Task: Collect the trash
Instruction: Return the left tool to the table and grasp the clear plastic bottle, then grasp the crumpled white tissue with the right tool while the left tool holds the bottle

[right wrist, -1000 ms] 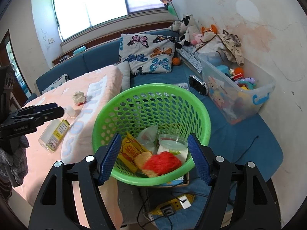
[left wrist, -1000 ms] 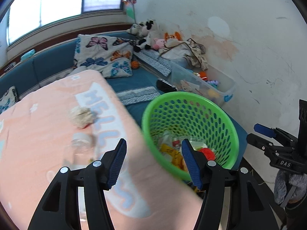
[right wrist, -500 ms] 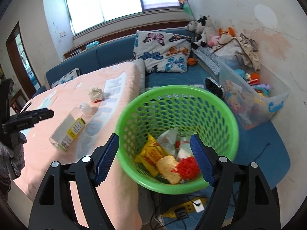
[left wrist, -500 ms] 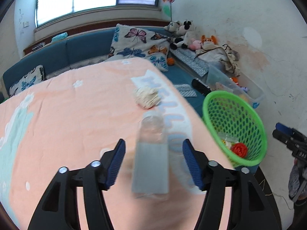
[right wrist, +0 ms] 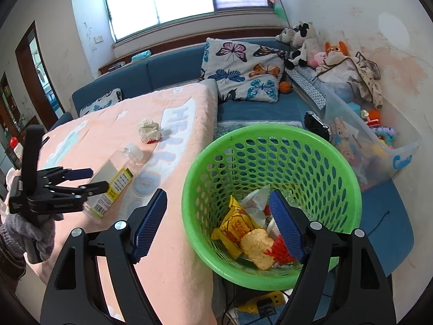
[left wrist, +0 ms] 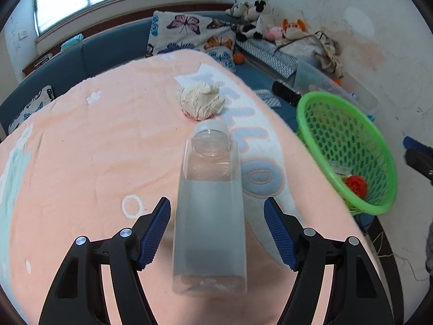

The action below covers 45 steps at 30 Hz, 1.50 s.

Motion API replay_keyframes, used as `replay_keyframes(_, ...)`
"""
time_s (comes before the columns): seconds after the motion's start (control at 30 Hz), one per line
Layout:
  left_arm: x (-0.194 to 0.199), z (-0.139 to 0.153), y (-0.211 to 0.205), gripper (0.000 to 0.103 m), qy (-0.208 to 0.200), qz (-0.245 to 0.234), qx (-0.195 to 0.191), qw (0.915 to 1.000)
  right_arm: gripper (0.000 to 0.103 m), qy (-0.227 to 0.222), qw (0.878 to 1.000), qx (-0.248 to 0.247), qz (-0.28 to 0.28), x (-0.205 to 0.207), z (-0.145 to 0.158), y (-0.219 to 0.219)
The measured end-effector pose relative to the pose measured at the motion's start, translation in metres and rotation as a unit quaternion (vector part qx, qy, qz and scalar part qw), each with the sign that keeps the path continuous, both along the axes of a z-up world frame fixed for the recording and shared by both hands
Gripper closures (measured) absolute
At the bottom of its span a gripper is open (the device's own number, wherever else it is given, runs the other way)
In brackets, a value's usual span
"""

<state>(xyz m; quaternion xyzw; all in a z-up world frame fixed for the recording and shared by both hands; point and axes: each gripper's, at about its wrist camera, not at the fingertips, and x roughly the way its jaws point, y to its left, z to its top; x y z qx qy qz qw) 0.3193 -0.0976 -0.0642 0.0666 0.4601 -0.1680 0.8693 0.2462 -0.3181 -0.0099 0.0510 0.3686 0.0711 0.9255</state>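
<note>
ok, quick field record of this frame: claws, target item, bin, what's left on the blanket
left claw: open, fingers either side of the bottle, not yet touching
right claw: open, empty, held over the near rim of the basket
bottle: clear plastic, lying on its side on the blanket, cap pointing away from the left claw
basket: green, beside the blanket edge, holds wrappers and other trash
crumpled paper: on the blanket beyond the bottle, not collected
blanket: peach

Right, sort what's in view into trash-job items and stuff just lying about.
Job: clear square plastic bottle between the open left gripper; crumpled white paper ball; green perforated plastic basket.

Lying about: butterfly-print pillow; plush toys; clear plastic toy bin.
</note>
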Motion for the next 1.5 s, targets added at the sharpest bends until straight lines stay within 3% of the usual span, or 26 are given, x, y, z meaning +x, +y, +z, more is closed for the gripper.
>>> replay_keyframes(0.2, 0.015, -0.013, -0.002, 0.035, 0.012, 0.010, 0.014, 0.9998, 0.025, 0.009, 1.000, -0.004, 0.006, 0.014, -0.006, 0.005)
replay_keyframes(0.37, 0.020, -0.019, -0.003, 0.050, 0.017, 0.007, 0.002, 0.9998, 0.025, 0.017, 1.000, -0.003, 0.012, 0.027, -0.012, 0.010)
replay_keyframes(0.57, 0.014, -0.012, 0.003, 0.051, 0.000, 0.007, -0.003, 1.0000, 0.025, 0.026, 0.999, 0.001, 0.026, 0.046, -0.014, 0.020)
replay_keyframes(1.0, -0.009, 0.030, 0.075, 0.051, -0.026, 0.062, -0.027, 0.9974, 0.025, 0.033, 0.994, -0.004, 0.100, 0.111, -0.021, 0.090)
replay_keyframes(1.5, -0.027, 0.040, 0.136, 0.051, -0.039, 0.108, -0.028, 0.9929, 0.026, 0.054, 0.990, -0.018, 0.128, 0.201, -0.053, 0.160)
